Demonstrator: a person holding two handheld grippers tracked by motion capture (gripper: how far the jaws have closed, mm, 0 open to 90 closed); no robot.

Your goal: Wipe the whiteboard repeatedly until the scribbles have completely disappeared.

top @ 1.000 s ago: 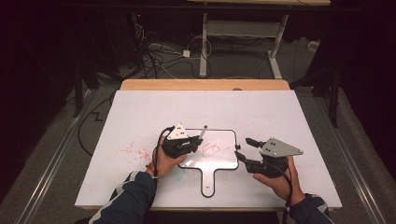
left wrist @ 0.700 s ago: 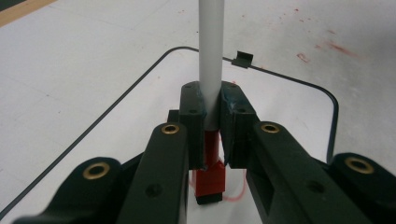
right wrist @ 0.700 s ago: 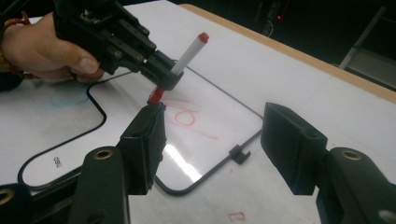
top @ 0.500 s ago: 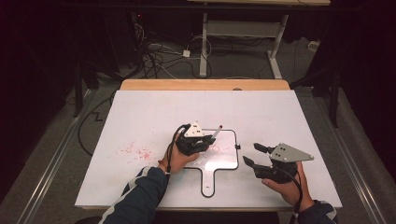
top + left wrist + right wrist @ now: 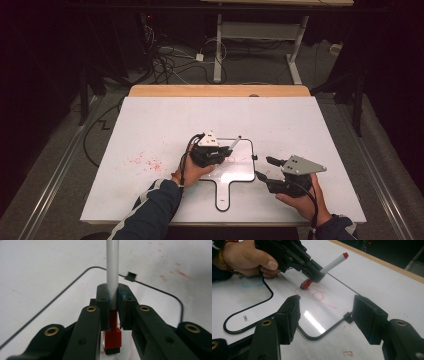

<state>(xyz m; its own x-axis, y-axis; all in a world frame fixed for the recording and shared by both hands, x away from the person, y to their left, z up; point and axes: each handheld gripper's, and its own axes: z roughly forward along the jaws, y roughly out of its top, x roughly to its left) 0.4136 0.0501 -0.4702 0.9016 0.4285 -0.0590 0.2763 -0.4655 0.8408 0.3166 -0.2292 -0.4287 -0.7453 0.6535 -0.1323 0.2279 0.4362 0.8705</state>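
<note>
A small handled whiteboard (image 5: 241, 170) lies on the white table (image 5: 165, 120) with red marks (image 5: 318, 295) drawn on it. My left gripper (image 5: 220, 154) is shut on a marker (image 5: 234, 143) with a white barrel and red ends. The marker (image 5: 112, 277) stands clamped between the jaws of my left gripper (image 5: 113, 305), and its red tip rests on the board (image 5: 75, 297). In the right gripper view the left gripper (image 5: 312, 271) holds the marker (image 5: 334, 263) slanted over the whiteboard (image 5: 287, 290). My right gripper (image 5: 327, 301) stands open by the board's near right corner, and the right gripper (image 5: 265, 167) holds nothing.
Red ink specks (image 5: 145, 161) stain the table left of the board. A wooden strip (image 5: 220, 90) runs along the table's far edge. Cables (image 5: 170, 60) and a desk frame (image 5: 260, 35) stand on the dark floor beyond.
My left gripper has moved rightward across the board with the marker, mostly in the first half second. The right hand has hardly shifted.
</note>
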